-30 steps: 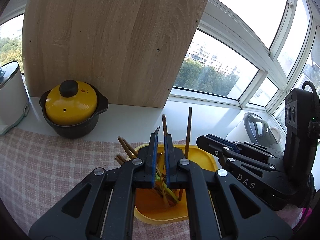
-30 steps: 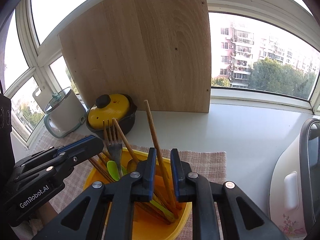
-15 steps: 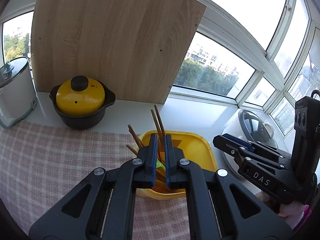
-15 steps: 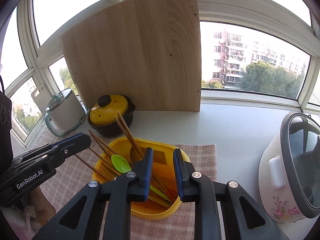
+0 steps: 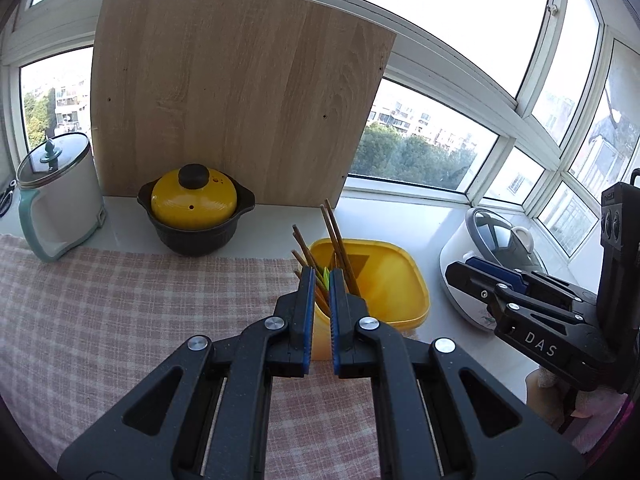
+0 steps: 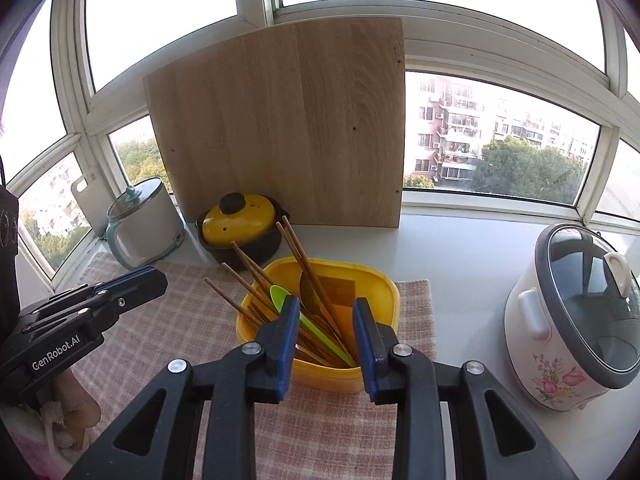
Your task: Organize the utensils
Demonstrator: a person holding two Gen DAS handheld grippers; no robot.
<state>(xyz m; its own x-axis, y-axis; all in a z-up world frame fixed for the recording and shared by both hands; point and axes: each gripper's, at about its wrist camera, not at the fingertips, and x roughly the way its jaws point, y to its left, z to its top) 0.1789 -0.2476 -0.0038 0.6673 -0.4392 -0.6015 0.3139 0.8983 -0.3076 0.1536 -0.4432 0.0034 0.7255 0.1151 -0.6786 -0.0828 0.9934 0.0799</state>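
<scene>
Presently, right gripper jaws are opening, empty, above the yellow container holding chopsticks; left gripper is staying closed, empty.

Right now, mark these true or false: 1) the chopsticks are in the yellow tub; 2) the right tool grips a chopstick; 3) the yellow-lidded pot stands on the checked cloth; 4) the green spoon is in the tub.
1) True: the chopsticks lean in the yellow tub.
2) False: the right tool is opening, nothing between its pads.
3) False: the yellow-lidded pot stands on the white sill, behind the checked cloth.
4) True: the green spoon lies inside.
</scene>
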